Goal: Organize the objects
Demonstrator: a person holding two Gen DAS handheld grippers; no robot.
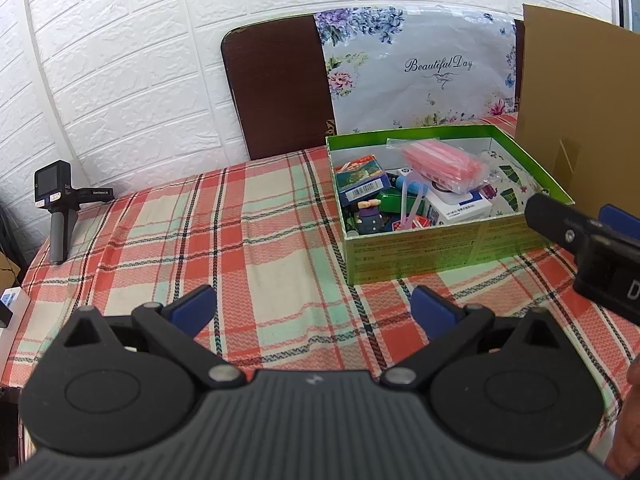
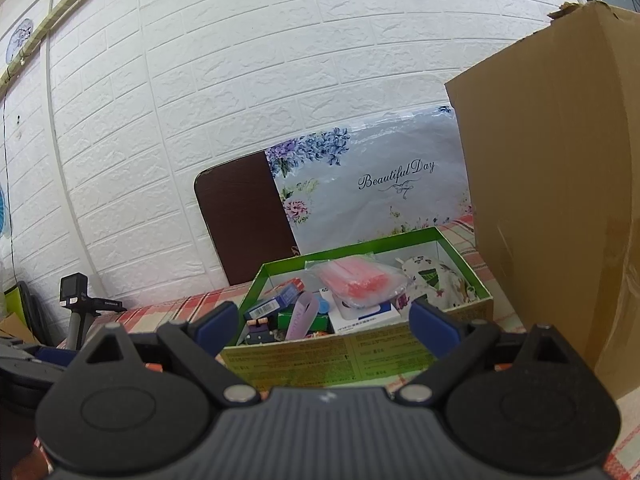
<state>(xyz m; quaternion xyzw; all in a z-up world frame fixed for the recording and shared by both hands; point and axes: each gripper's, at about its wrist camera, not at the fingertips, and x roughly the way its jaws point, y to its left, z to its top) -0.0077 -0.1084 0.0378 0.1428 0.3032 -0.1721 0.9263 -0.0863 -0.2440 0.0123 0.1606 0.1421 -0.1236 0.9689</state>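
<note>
Both grippers, left gripper (image 1: 312, 312) and right gripper (image 2: 322, 320), held fingers apart, empty, near the filled green box (image 1: 440, 248) on the bench (image 1: 240, 240).

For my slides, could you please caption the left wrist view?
Open left gripper hovers over plaid tablecloth before a filled green box.
</note>
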